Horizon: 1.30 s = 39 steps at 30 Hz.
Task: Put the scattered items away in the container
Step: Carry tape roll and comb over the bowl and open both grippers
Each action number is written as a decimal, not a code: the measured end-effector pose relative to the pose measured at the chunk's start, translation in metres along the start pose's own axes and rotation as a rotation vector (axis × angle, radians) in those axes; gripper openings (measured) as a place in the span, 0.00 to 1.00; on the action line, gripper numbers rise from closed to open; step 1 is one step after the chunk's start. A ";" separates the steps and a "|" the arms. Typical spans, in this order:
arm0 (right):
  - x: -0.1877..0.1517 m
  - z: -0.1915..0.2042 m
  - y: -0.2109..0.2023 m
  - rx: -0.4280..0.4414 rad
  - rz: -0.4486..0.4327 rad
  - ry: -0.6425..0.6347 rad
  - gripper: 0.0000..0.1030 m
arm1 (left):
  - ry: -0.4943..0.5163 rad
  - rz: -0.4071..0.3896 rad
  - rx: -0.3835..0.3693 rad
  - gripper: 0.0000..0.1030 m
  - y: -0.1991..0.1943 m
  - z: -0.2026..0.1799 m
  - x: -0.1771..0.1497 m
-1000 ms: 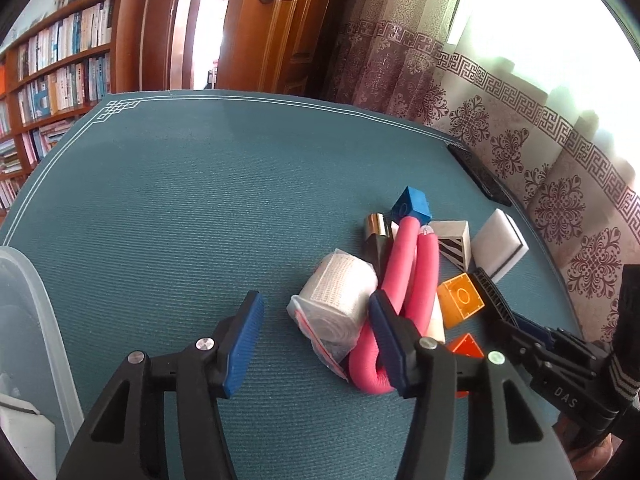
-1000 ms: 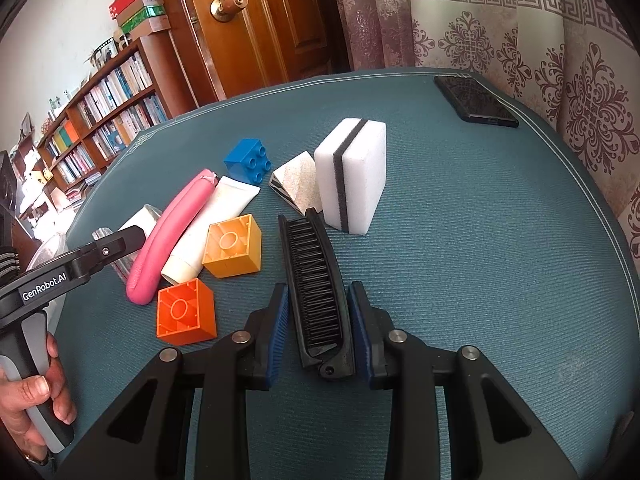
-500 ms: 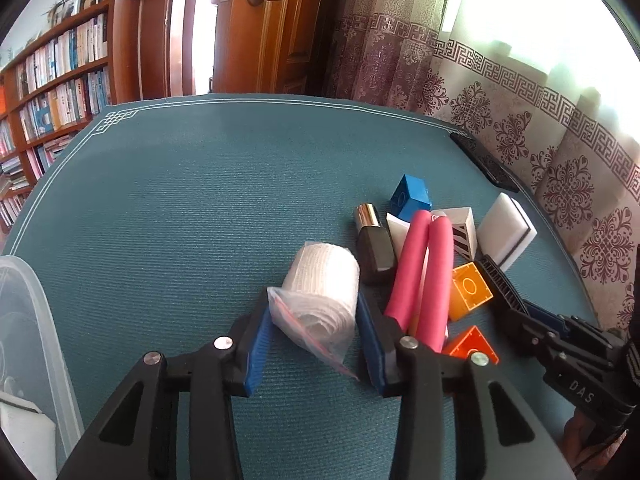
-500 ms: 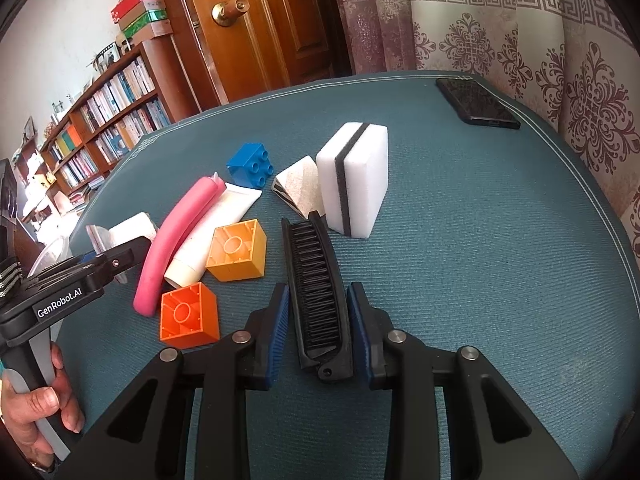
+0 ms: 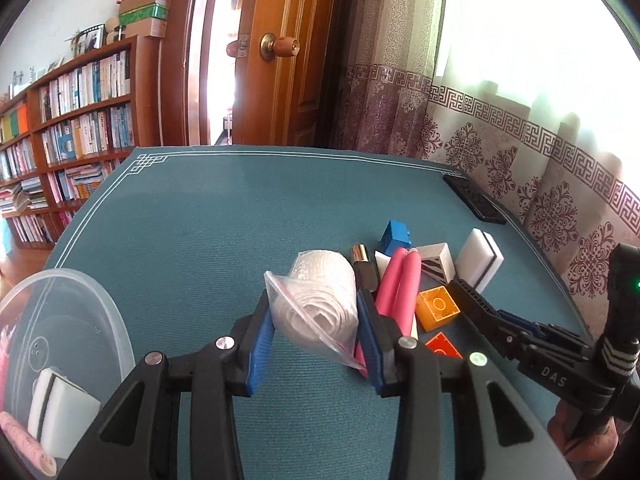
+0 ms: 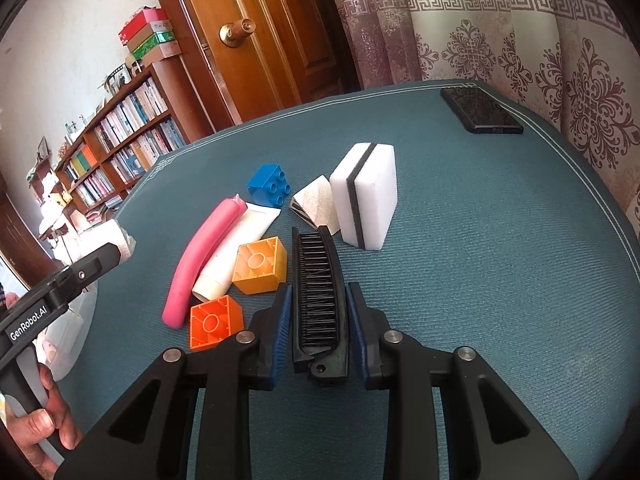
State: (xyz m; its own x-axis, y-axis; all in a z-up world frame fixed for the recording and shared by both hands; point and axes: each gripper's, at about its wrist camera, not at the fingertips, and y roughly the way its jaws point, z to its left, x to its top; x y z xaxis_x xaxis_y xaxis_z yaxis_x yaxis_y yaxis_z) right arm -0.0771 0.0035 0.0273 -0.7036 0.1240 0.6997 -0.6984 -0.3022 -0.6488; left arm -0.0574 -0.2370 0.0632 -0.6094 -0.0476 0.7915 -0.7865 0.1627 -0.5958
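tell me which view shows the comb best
The right wrist view: the comb lies full length between the right gripper fingers, teeth visible. The left wrist view shows only its far end, seen edge-on beside the orange block.

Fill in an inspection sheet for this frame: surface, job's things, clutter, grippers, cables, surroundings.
Surface: teal cloth-covered table.
Job's things: clear plastic container at left; bagged white gauze roll; black folding comb; pink foam tube, orange block, white-and-black sponge loose.
Clutter: black phone near the edge.
Grippers: left gripper closed on the roll; right gripper closed on the comb.
Cables: nothing seen.
Surroundings: wooden bookshelf, door, patterned curtain.
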 end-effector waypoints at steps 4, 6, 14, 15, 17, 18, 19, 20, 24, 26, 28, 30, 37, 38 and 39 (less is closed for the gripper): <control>0.001 0.002 -0.010 0.013 -0.022 0.011 0.28 | -0.022 -0.007 0.006 0.43 -0.012 0.010 -0.003; 0.002 0.006 -0.017 0.019 -0.039 0.010 0.28 | -0.023 -0.022 0.014 0.43 -0.022 0.015 -0.002; -0.001 0.039 -0.034 0.100 -0.054 -0.009 0.28 | -0.020 -0.055 0.084 0.43 -0.058 0.053 0.001; -0.003 0.046 -0.035 0.113 -0.054 -0.017 0.28 | -0.025 -0.054 0.094 0.43 -0.061 0.060 0.000; -0.006 0.059 -0.037 0.140 -0.048 -0.033 0.28 | -0.038 -0.053 0.121 0.43 -0.069 0.074 -0.002; -0.006 0.066 -0.037 0.156 -0.041 -0.039 0.28 | -0.046 -0.055 0.135 0.43 -0.073 0.082 -0.003; -0.006 0.073 -0.037 0.174 -0.034 -0.044 0.28 | -0.054 -0.057 0.149 0.43 -0.076 0.089 -0.004; -0.006 0.081 -0.037 0.192 -0.027 -0.048 0.28 | -0.065 -0.060 0.163 0.43 -0.080 0.096 -0.005; -0.005 0.115 -0.034 0.249 -0.003 -0.084 0.28 | -0.109 -0.069 0.203 0.43 -0.090 0.121 -0.010; -0.007 0.134 -0.033 0.270 0.005 -0.111 0.28 | -0.129 -0.072 0.213 0.43 -0.093 0.133 -0.013; -0.010 0.151 -0.029 0.290 0.020 -0.125 0.28 | -0.146 -0.072 0.219 0.43 -0.096 0.144 -0.017; -0.012 0.168 -0.025 0.316 0.038 -0.136 0.28 | -0.158 -0.070 0.224 0.43 -0.098 0.153 -0.020; -0.020 0.217 -0.007 0.358 0.073 -0.182 0.28 | -0.195 -0.082 0.233 0.43 -0.109 0.175 -0.024; -0.021 0.224 -0.005 0.362 0.073 -0.190 0.28 | -0.201 -0.084 0.233 0.44 -0.110 0.178 -0.024; -0.022 0.231 -0.003 0.365 0.073 -0.199 0.28 | -0.207 -0.086 0.233 0.45 -0.112 0.180 -0.024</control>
State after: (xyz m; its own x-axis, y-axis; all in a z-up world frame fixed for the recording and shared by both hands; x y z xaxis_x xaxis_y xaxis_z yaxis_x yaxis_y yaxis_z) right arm -0.0292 -0.2165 0.0835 -0.6856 -0.0839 0.7232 -0.5307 -0.6225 -0.5753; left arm 0.0273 -0.4320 0.0861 -0.5281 -0.2549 0.8100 -0.8234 -0.0797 -0.5619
